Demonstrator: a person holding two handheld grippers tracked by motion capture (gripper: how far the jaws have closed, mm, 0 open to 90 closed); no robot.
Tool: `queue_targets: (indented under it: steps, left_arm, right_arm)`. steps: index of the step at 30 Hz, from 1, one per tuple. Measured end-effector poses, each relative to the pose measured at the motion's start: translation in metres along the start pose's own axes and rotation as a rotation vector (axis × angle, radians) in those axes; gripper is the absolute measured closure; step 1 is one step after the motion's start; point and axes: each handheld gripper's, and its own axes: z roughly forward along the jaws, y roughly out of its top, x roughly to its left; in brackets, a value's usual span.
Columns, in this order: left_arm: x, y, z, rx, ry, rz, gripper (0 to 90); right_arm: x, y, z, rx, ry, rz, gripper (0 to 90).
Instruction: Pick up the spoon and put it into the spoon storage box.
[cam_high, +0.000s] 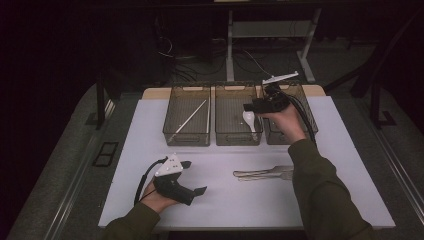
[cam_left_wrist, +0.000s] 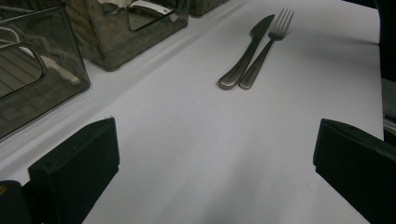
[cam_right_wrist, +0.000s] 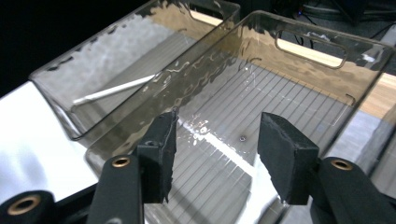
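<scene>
While hovering over the middle bin (cam_high: 238, 131) with the right gripper (cam_high: 248, 107) parted and empty: just finishing a drop of the white spoon (cam_high: 248, 120) (glossy, bowl up, lying inside). Next calls for reaching back to the knife (cam_left_wrist: 246, 52) and fork (cam_left_wrist: 267, 47), side by side on the table (cam_high: 210, 200). Left gripper (cam_high: 194, 176) wide apart, empty.

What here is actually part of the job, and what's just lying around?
Part of the job: right gripper, spoon in the middle bin, knife and fork on the table, left bin with its white stick, right bin.
Just lying about: cables on the floor, desk legs behind.
</scene>
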Motion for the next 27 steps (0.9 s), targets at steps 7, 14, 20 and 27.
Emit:
queue_targets:
  steps: [7,14,20,27]
  left_arm:
    - [0.000,0.000,0.001,0.002,0.002,-0.006,0.0]
    - [0.001,0.000,0.000,0.014,0.002,0.001,0.0]
    - [0.000,0.000,0.000,0.014,0.000,0.004,0.0]
    - [0.001,0.000,0.000,0.015,-0.001,0.000,0.0]
  right_arm:
    - [-0.005,-0.010,-0.027,-0.027,-0.006,-0.002,43.8]
    - [-0.008,-0.029,-0.046,-0.031,-0.002,-0.002,41.8]
    - [-0.005,-0.046,-0.059,-0.028,0.006,-0.004,41.2]
    - [-0.001,-0.066,-0.074,-0.039,0.018,-0.013,40.9]
